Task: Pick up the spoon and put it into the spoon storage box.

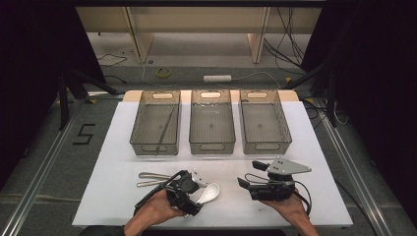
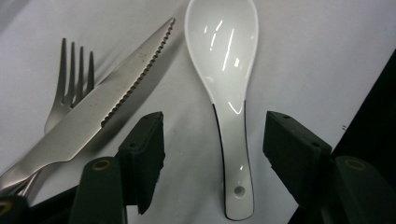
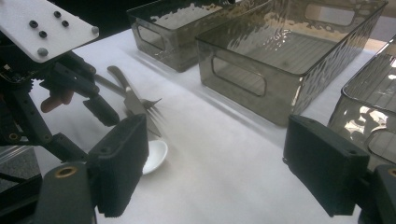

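Note:
A white ceramic spoon (image 2: pixel 224 70) lies flat on the white table, and its handle runs between the jaws of my left gripper (image 2: pixel 212 133). That gripper is open, with a pad on each side of the handle and a gap to both. In the high view the left gripper (image 1: pixel 195 192) sits near the table's front with the spoon's bowl (image 1: pixel 211 191) showing past it. A serrated knife (image 2: pixel 107 116) lies across a fork (image 2: pixel 70 88) just left of the spoon. My right gripper (image 1: pixel 249 173) hovers at the front right, open and holding nothing.
Three grey translucent bins stand in a row at the back: left (image 1: pixel 142 125), middle (image 1: pixel 212 146), right (image 1: pixel 285 128). A thin stick-like thing (image 1: pixel 164 129) lies in the left bin. The right gripper view has the nearest bin (image 3: pixel 243 79) ahead.

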### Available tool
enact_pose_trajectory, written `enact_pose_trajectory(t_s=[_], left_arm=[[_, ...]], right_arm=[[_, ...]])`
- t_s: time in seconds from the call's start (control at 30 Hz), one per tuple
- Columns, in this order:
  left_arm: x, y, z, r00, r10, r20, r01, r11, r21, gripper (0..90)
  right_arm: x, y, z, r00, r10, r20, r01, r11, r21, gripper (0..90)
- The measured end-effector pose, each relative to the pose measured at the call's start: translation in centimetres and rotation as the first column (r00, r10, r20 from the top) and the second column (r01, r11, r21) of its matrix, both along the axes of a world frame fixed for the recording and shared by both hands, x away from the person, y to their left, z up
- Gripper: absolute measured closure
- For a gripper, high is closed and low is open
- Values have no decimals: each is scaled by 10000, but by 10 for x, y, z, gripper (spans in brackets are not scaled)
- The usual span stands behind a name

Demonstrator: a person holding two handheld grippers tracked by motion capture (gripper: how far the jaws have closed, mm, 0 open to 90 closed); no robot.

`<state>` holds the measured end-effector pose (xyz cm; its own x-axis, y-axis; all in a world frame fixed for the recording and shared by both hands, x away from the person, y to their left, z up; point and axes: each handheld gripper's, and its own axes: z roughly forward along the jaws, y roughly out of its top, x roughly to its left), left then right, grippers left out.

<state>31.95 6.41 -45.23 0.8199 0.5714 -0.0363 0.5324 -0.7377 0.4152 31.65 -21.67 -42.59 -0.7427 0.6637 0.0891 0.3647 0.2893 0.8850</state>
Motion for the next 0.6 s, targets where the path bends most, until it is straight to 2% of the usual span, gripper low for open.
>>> enact_pose_trajectory(t_s=[0.13, 0.23, 0.33, 0.6], left_arm=[[0, -5, -3, 9998, -173, -23, 173, 9998, 107, 448], [1, -7, -6, 9990, -401, -194, 404, 9990, 187, 480], [1, -8, -9, 9988, -491, -86, 494, 9977, 472, 522], [0, -12, -12, 9977, -672, -25, 673, 9960, 593, 606]], right_arm=[[1, 0, -1, 10000, 7, -20, -7, 10000, -17, 231], [1, 0, -1, 10000, 14, -49, -15, 10000, -49, 231], [1, 0, -1, 10000, 16, -42, -16, 10000, -13, 232], [1, 1, -1, 10000, 16, -44, -16, 10000, -50, 232]])
